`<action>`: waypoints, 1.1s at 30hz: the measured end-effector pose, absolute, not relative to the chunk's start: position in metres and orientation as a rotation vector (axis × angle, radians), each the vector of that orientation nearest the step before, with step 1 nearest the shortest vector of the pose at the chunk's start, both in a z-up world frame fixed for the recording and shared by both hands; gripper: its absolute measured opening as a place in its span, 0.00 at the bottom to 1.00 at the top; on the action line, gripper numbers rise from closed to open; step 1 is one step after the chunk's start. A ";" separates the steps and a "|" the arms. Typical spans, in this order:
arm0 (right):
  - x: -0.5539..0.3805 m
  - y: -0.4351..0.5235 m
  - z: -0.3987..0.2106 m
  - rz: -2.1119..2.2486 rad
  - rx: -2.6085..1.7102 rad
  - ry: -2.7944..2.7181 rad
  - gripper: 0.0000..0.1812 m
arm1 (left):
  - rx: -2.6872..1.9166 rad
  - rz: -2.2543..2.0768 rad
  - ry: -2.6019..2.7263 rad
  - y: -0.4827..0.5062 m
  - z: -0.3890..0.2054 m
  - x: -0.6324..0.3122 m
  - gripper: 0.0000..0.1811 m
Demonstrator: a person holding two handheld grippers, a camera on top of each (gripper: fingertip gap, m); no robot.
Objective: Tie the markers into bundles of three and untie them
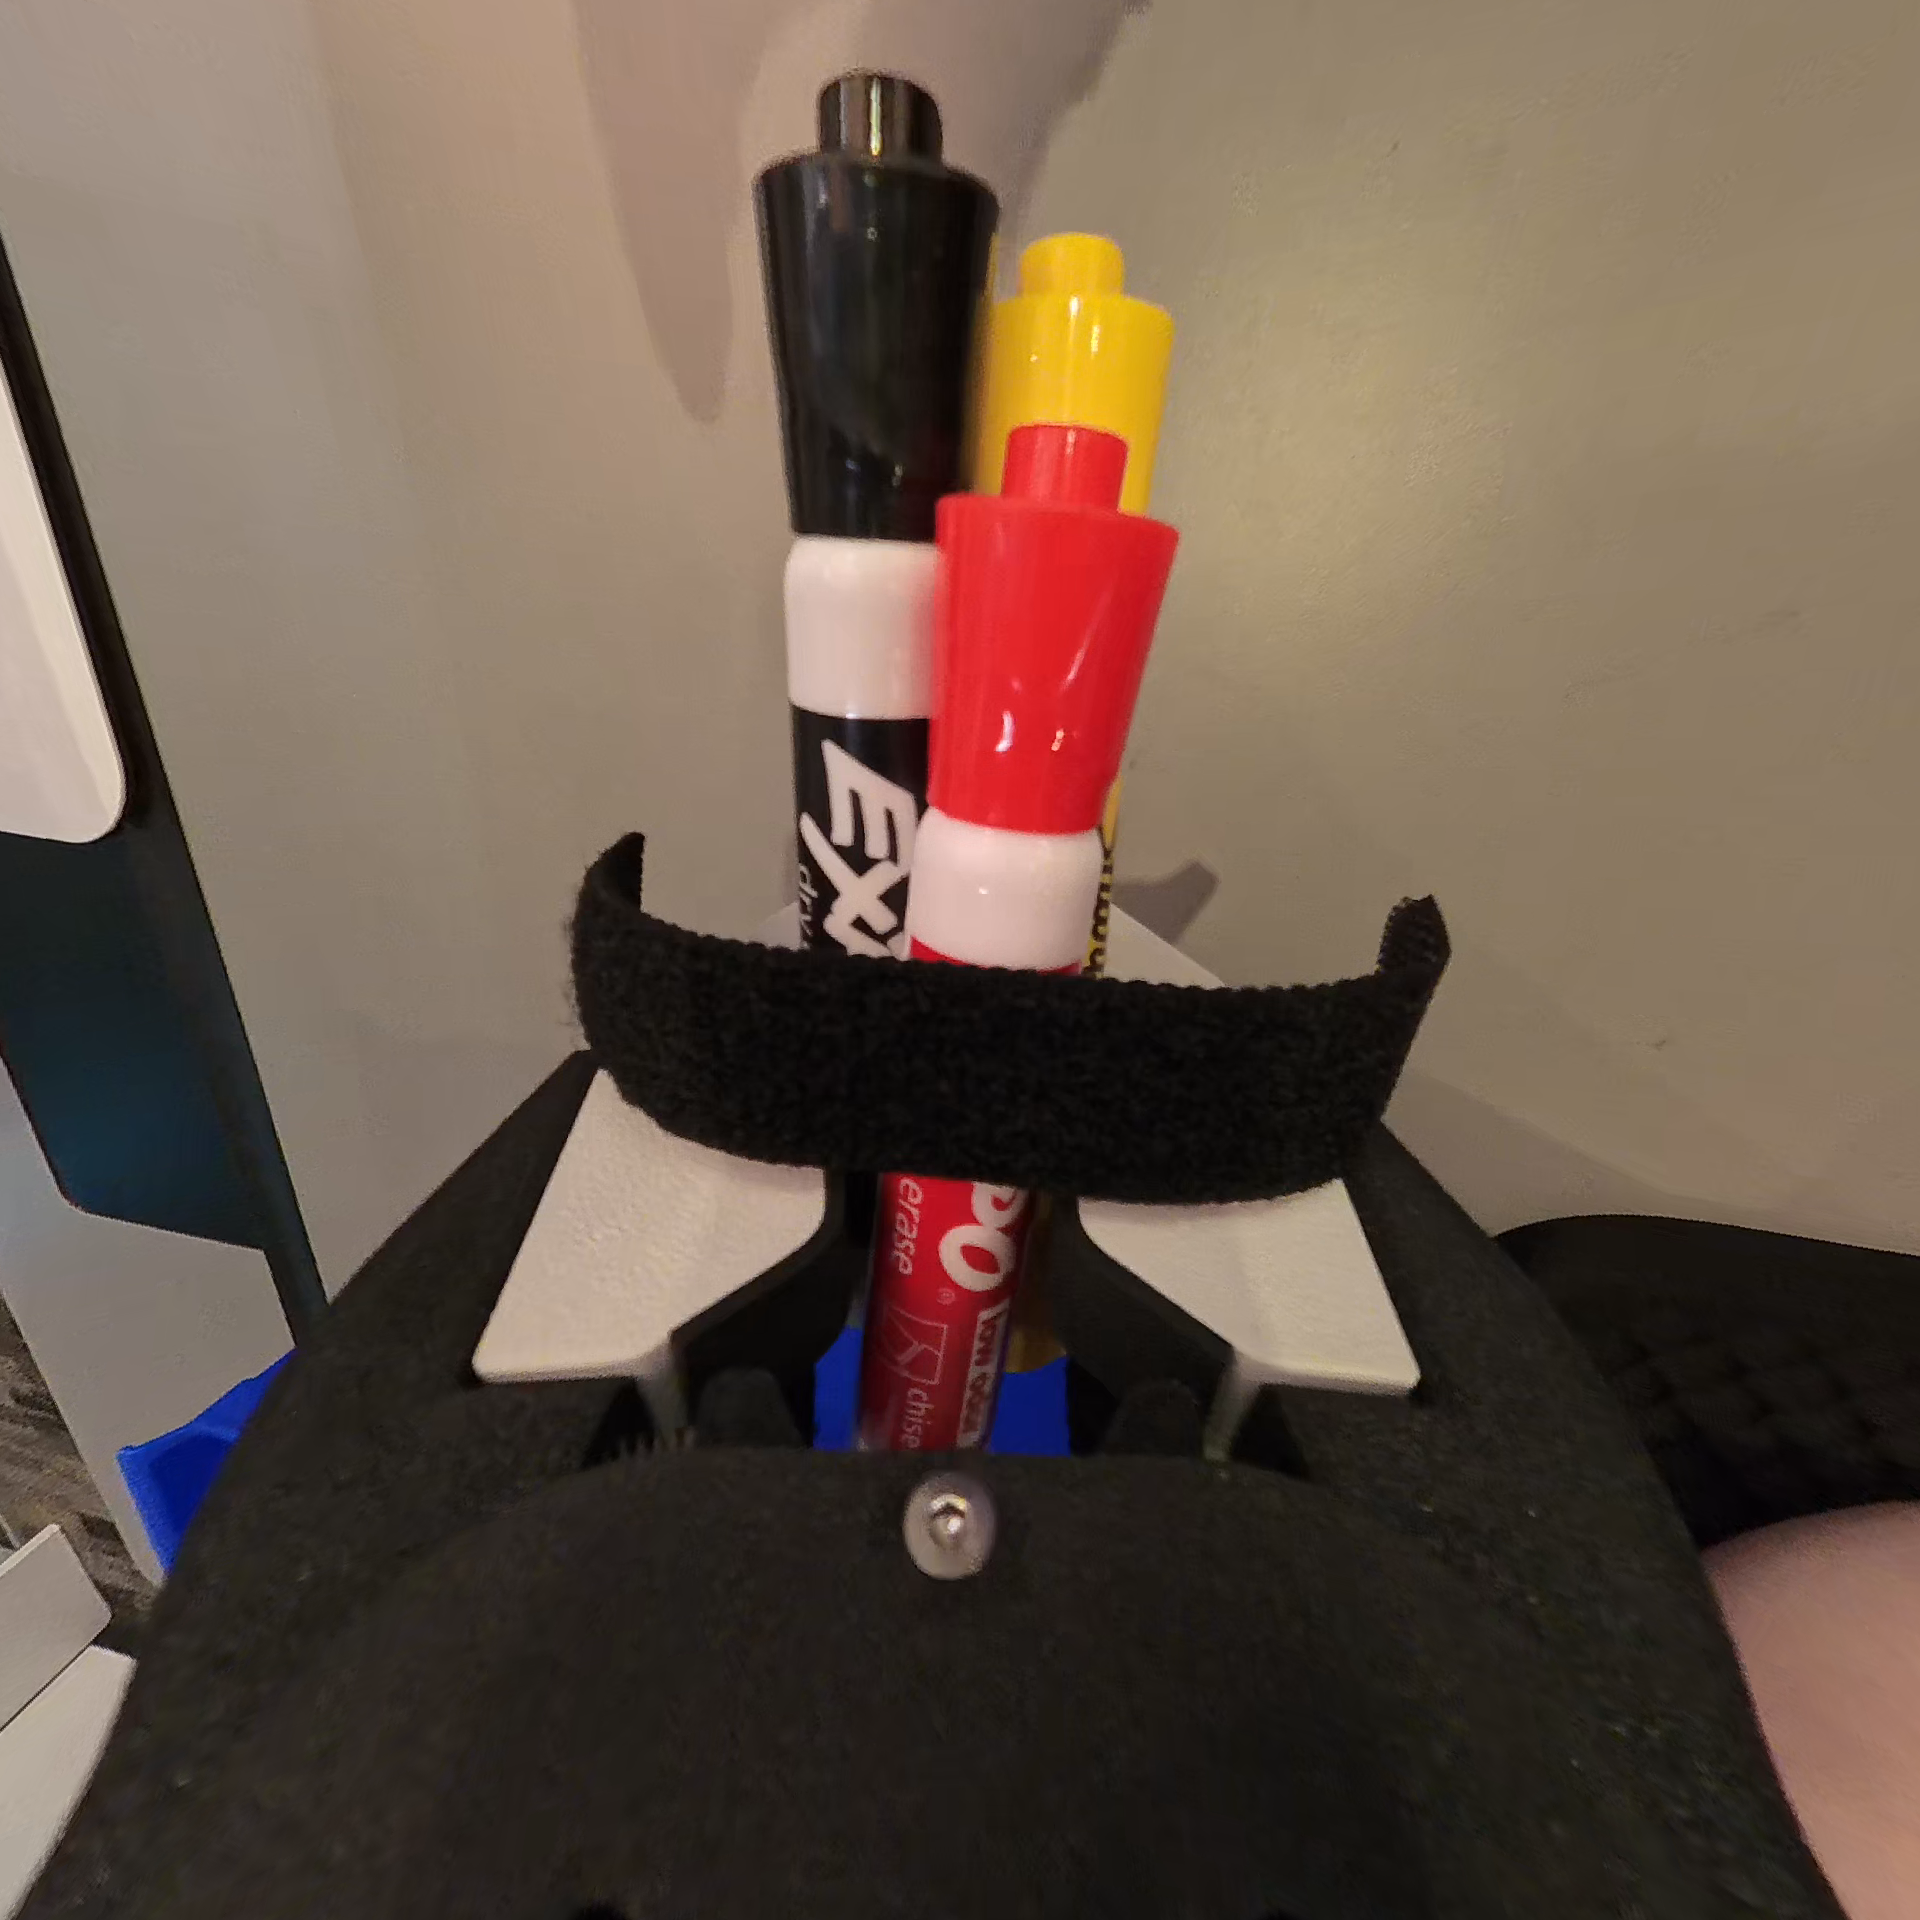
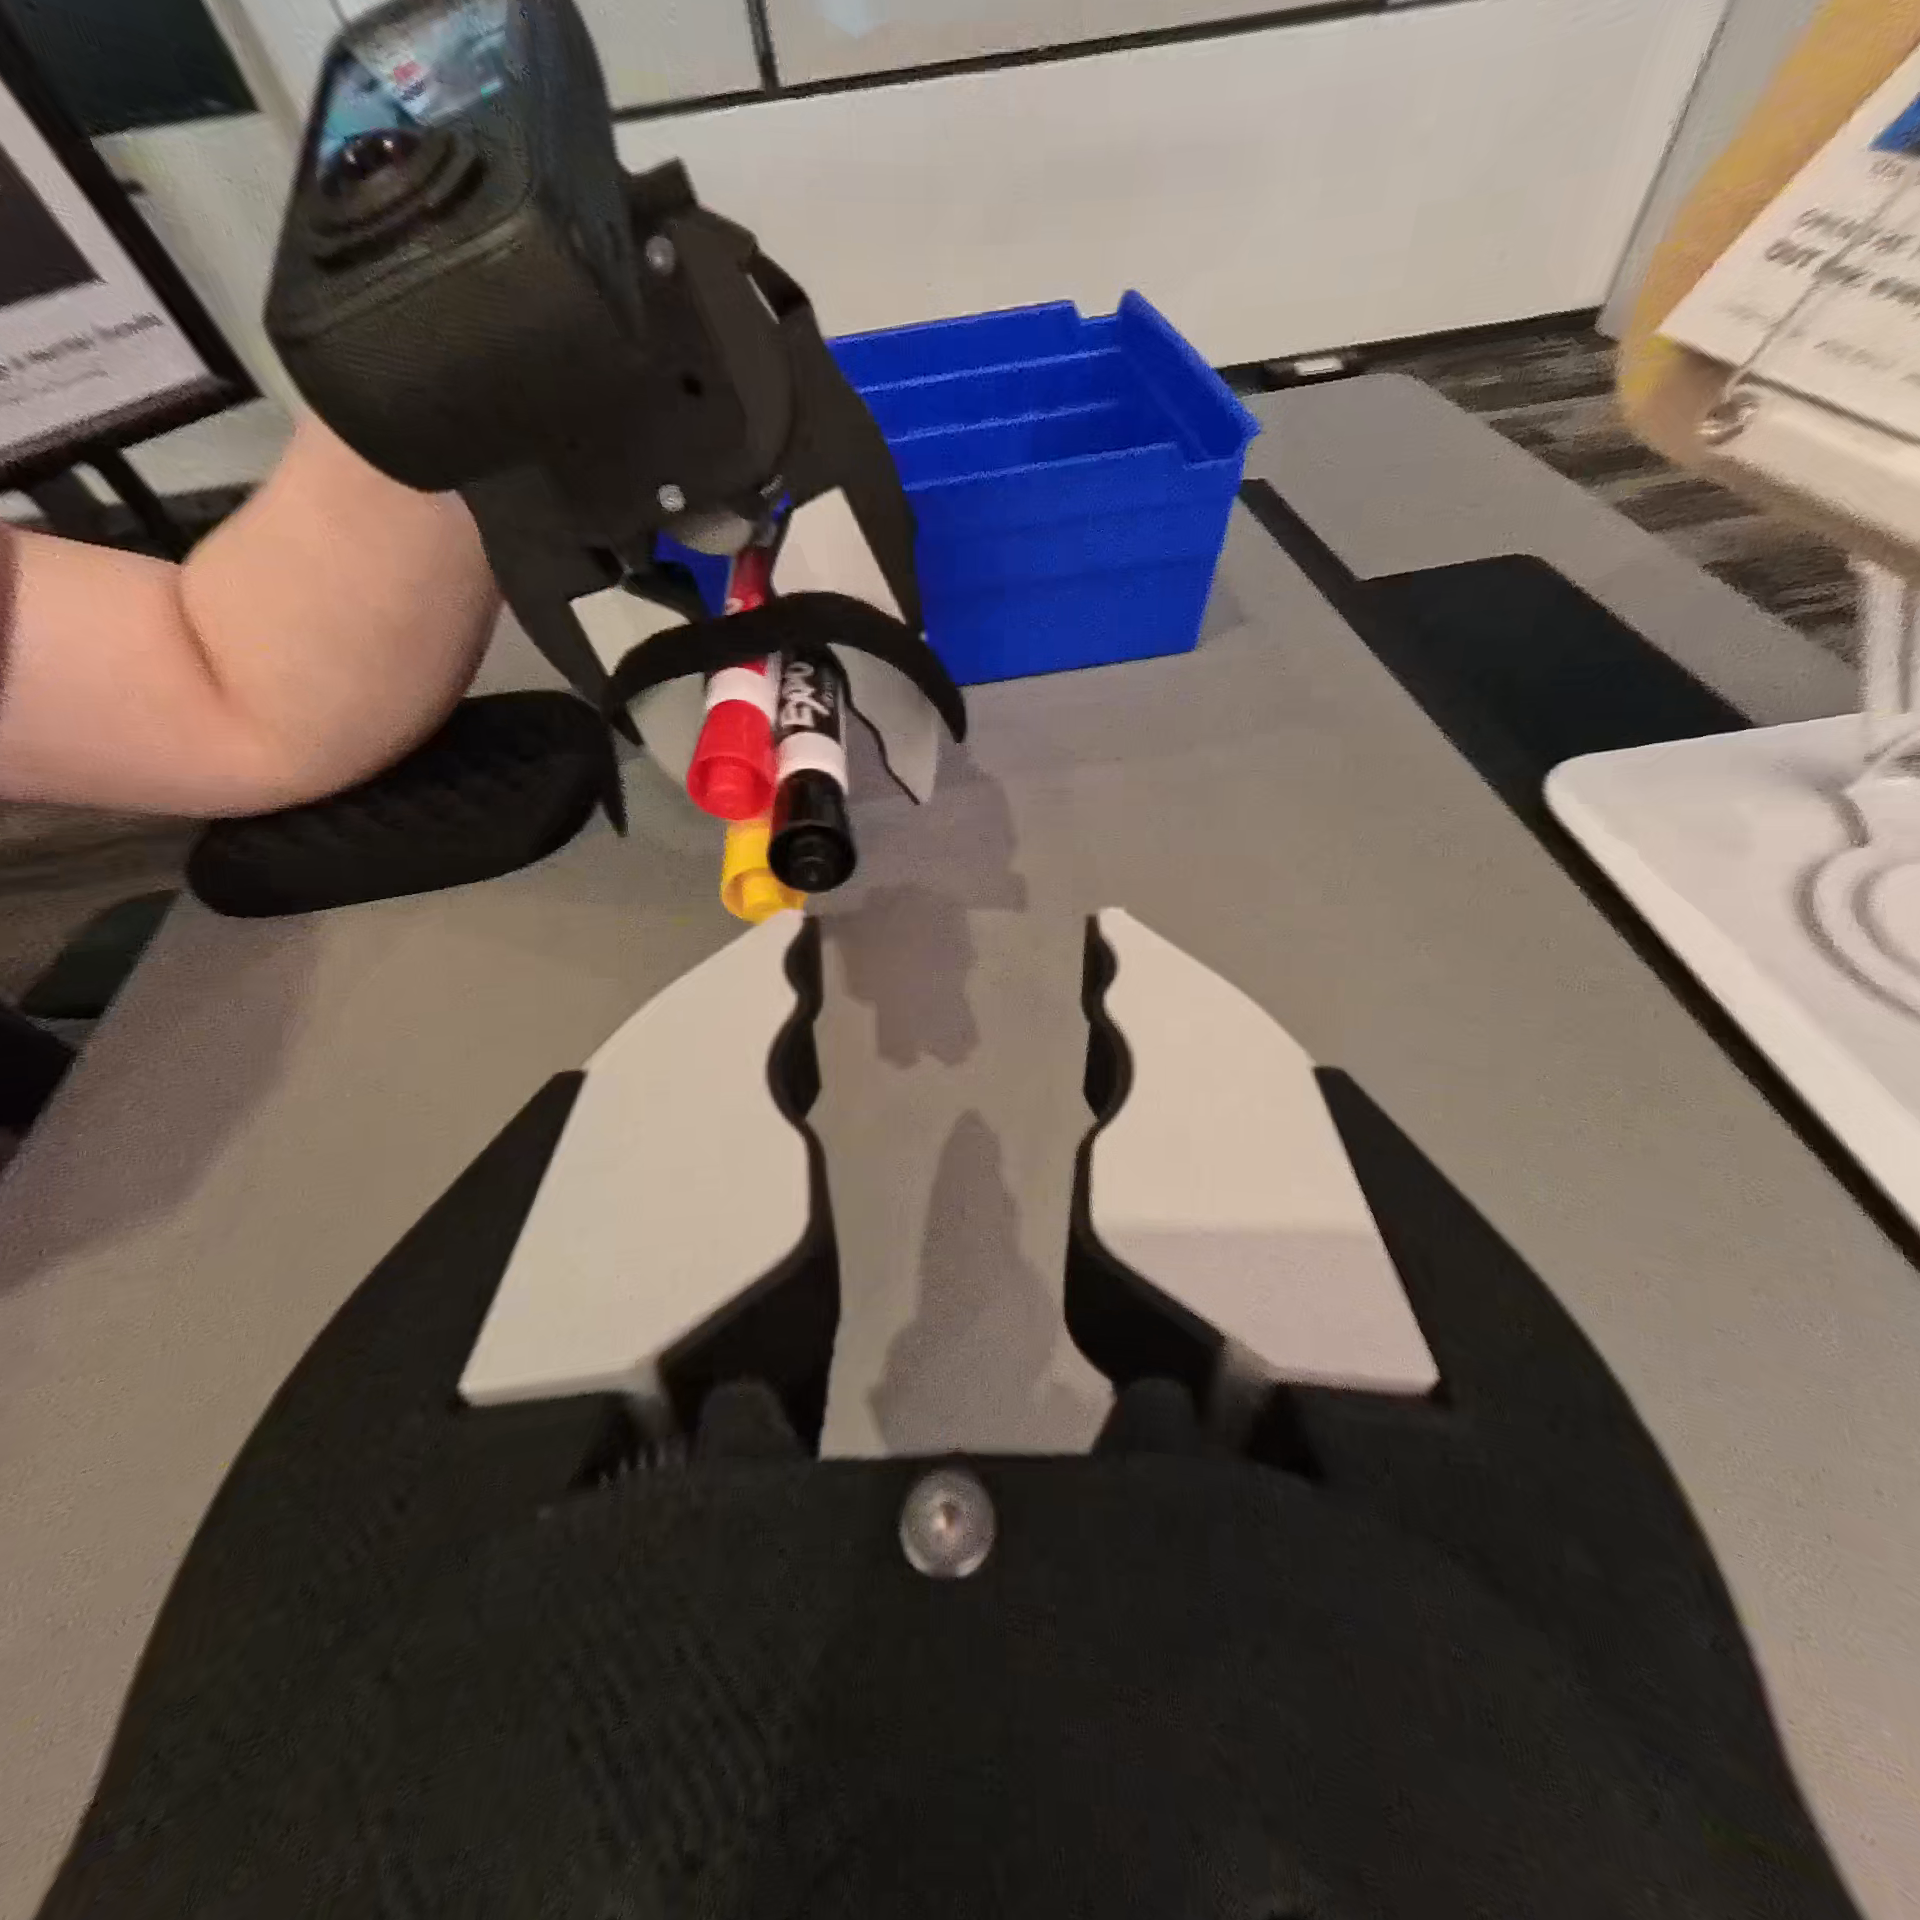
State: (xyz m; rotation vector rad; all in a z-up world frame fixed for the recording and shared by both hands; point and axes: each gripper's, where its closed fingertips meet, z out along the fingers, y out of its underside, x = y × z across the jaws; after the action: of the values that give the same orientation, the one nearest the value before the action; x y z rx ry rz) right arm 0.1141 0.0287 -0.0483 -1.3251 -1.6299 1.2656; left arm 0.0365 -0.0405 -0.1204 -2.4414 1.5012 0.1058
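Your right gripper [image 2: 951,935] sits low over the grey tabletop [image 2: 1299,831], released, jaws parted with nothing between them; bare grey surface runs ahead of its tips. The table's right side steps into a black notch, and a white board [image 2: 1714,883] with dark curved lines overlaps that edge. At the far edge of the table stands a blue plastic bin [image 2: 1070,499], ribbed inside; what it holds cannot be told from here. A black padded rest [image 2: 416,800] lies at the left, under a person's forearm [image 2: 239,665].

Your left gripper [image 1: 956,935] is clenched on three markers, caps pointing away from its camera. The black marker [image 1: 873,416] reaches furthest, the yellow marker [image 1: 1081,353] is next, and the red marker [image 1: 1039,665] lies on top, nearest the camera, its barrel running down between the pale fingers [image 1: 665,1247]. A black fuzzy strap [image 1: 987,1049], hook-and-loop texture, lies across the fingers and the markers, both ends curling up and loose, not closed round the bundle.

From the right wrist view the left gripper [image 2: 769,665] hangs tilted down over the table just before the bin, marker caps near the surface and close ahead of your right fingertip [image 2: 769,945]. Caps are glossy, tapered, with a stepped knob; barrels are white-banded below each cap.
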 end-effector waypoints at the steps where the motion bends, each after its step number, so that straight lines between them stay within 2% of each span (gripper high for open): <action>1: 0.113 0.023 -0.048 1.329 -1.313 -1.636 0.30 | -2.445 0.110 1.498 -0.040 -0.121 0.036 0.23; 3: 0.108 0.015 -0.033 1.415 -1.201 -1.552 0.33 | -2.453 0.109 1.493 -0.040 -0.121 0.034 0.23; 6: 0.104 0.006 -0.009 1.433 -0.962 -1.420 0.33 | -2.458 0.109 1.493 -0.040 -0.122 0.034 0.23; 11: 0.094 -0.005 -0.029 1.446 -0.990 -1.512 0.33 | -2.463 0.105 1.489 -0.040 -0.123 0.033 0.23; 13: 0.092 -0.004 -0.031 1.461 -1.030 -1.513 0.29 | -2.464 0.105 1.490 -0.040 -0.123 0.033 0.23; 16: 0.089 -0.006 -0.028 1.591 -1.113 -1.459 0.29 | -2.463 0.101 1.492 -0.040 -0.124 0.035 0.23; 20: 0.086 -0.021 -0.017 1.665 -1.023 -1.416 0.31 | -2.460 0.095 1.490 -0.039 -0.124 0.036 0.23; 24: 0.077 -0.025 -0.022 1.679 -1.044 -1.400 0.42 | -2.455 0.091 1.487 -0.038 -0.123 0.037 0.23; 28: 0.067 -0.023 -0.032 1.626 -1.070 -1.395 0.48 | -2.445 0.087 1.493 -0.038 -0.123 0.041 0.23; 33: 0.061 -0.024 -0.028 1.610 -1.057 -1.346 0.50 | -2.439 0.090 1.485 -0.036 -0.122 0.042 0.23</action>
State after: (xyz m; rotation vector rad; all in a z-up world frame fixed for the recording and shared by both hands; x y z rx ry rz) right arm 0.0610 -0.0236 -0.0280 -1.0565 -1.3456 1.6096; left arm 0.0417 -0.0361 -0.1219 -2.4392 1.4851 0.0903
